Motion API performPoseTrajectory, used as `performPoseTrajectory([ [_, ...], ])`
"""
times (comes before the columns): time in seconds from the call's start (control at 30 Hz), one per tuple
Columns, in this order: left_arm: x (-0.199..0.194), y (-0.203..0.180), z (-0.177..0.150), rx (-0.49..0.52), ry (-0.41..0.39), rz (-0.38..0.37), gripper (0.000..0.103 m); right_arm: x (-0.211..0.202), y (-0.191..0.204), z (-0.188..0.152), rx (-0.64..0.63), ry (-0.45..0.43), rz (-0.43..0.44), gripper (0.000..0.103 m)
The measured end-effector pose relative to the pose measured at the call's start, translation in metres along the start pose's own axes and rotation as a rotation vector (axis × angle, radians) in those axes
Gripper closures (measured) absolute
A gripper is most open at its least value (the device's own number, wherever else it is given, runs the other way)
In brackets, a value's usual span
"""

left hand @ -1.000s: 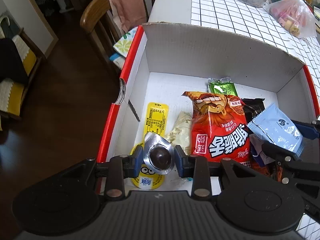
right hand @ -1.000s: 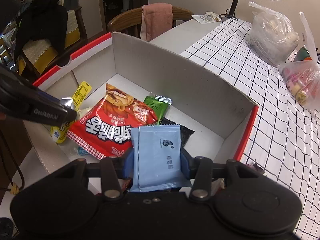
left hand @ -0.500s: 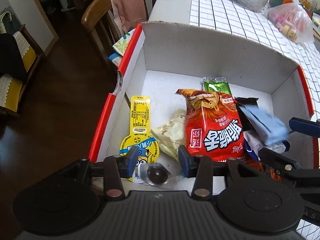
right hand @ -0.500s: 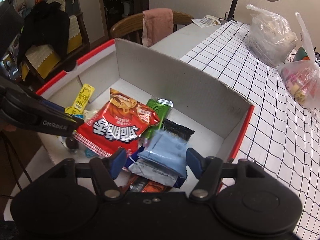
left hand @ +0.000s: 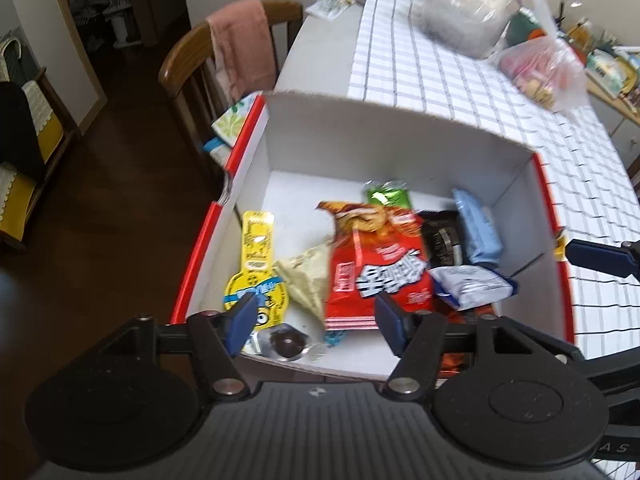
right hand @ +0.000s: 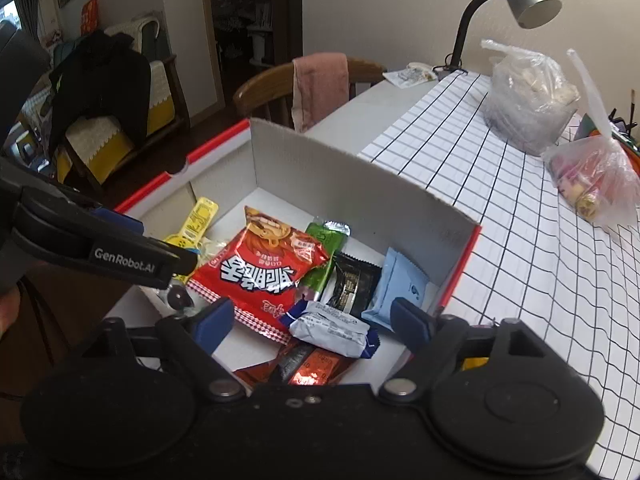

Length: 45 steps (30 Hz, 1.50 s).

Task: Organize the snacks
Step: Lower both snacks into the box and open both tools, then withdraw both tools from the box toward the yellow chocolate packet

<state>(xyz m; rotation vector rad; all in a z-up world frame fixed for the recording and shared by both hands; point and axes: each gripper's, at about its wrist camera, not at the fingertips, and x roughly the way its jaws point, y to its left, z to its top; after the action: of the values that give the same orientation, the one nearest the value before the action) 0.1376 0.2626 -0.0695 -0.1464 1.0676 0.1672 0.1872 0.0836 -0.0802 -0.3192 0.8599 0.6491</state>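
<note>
"GenRobot.AI" is showing in white on the left gripper [right hand: 132,258] at the frame's left. Large white Korean lettering on the red snack bag [right hand: 262,270] is appearing inverted, unread.

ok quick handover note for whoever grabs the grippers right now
Left gripper: open, empty, above the box's near-left corner.
Right gripper: open, empty, above the near-right side.
White cardboard box with red edges holds the foil-wrapped chocolate round at the near-left corner and the light blue flat packet leaning on the right wall, alongside the big red chip bag, yellow tag packet and green wrapper.
Done: those are boxed.
Left: no loose snacks are in view; two plastic bags sit on the checked tablecloth.
</note>
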Motion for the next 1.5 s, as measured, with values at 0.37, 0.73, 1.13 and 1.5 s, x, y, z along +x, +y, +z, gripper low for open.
performPoseTrajectory([
  [0.37,-0.031,-0.023,-0.008,-0.001,-0.065,-0.074,0.022,-0.052,-0.01,-0.014,0.023,-0.075,0.006,0.003],
  [0.73,-0.044,-0.07,-0.018,0.04,-0.07,-0.153,0.015,-0.098,-0.058,-0.052,0.097,-0.117,-0.012,0.002],
  [1.13,-0.039,-0.16,-0.029,0.0,-0.108,-0.189,0.008,-0.128,-0.157,-0.099,0.142,-0.087,-0.078,0.001],
  [1.5,-0.022,-0.249,-0.047,-0.053,-0.178,-0.083,0.008,-0.123,-0.235,-0.124,0.098,-0.019,-0.055,0.001],
])
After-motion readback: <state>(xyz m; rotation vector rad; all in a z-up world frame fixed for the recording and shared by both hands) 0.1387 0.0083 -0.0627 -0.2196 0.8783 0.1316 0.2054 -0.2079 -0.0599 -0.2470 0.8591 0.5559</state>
